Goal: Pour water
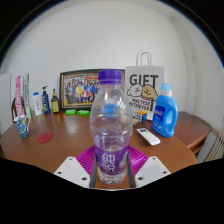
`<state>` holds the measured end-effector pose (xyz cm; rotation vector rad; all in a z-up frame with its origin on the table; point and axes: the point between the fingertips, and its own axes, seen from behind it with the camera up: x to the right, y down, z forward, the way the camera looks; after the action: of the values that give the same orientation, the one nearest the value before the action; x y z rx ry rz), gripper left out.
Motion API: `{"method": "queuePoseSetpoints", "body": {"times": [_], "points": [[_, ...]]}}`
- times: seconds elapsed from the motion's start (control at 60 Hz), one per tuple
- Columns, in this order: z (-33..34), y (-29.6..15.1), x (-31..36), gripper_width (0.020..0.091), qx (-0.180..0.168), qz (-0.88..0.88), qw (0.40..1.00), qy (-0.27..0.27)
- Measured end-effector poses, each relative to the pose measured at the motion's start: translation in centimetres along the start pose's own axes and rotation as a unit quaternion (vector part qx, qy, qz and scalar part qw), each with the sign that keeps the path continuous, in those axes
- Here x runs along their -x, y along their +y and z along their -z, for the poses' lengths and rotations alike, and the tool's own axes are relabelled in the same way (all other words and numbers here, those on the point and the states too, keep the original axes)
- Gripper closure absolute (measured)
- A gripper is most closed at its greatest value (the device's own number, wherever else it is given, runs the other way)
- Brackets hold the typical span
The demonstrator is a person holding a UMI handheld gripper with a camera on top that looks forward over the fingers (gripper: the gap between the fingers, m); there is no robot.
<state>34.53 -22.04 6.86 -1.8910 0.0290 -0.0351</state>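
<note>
Across the lower half of the scene spreads a brown wooden tabletop (60, 150), set against a pale wall. Behind it, leaning at the wall, stands a framed group photograph (78, 90), and just to its side a white paper gift bag (143, 95) with handles and dark lettering. Beside the bag, nearer the far end of the tabletop, sits a blue jug (165, 110) with a white label and a blue cap.

Closest of all is the clear water bottle (110, 125) with a purple cap. It stands upright between the fingers of the gripper (111, 166), hiding part of the photograph and the bag behind it. Water fills most of it. The gripper is closed on the bottle's lower part: the purple pads (90, 157) lie against its base on either side, with the white finger ends showing below.

Off to the other side of the tabletop are small bottles (42, 101) near the wall and a tall pink-and-white packet (18, 95) at the edge. A white remote-like object (147, 135) lies flat just ahead of the blue jug. A small red item (45, 137) rests on the wood, and something green (71, 111) lies in front of the frame.
</note>
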Motion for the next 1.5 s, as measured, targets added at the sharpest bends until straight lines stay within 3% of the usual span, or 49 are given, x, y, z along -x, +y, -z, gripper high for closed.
{"method": "queuePoseSetpoints", "body": {"times": [0.133,0.35,0.667,0.9,1.317,1.5], "points": [[0.1,0.2,-0.3,0.0766,0.008,0.007,1.000,0.017],[-0.1,-2.3,-0.8,0.0768,0.024,0.074,0.995,0.064],[-0.4,-14.1,4.9,0.0769,0.010,0.289,0.948,0.131],[-1.8,-19.0,17.2,0.0769,0.002,0.516,0.844,0.143],[-5.9,-17.1,33.1,0.0767,0.002,0.830,0.546,0.113],[-6.4,-16.5,34.3,0.0766,0.023,0.844,0.525,0.108]]}}
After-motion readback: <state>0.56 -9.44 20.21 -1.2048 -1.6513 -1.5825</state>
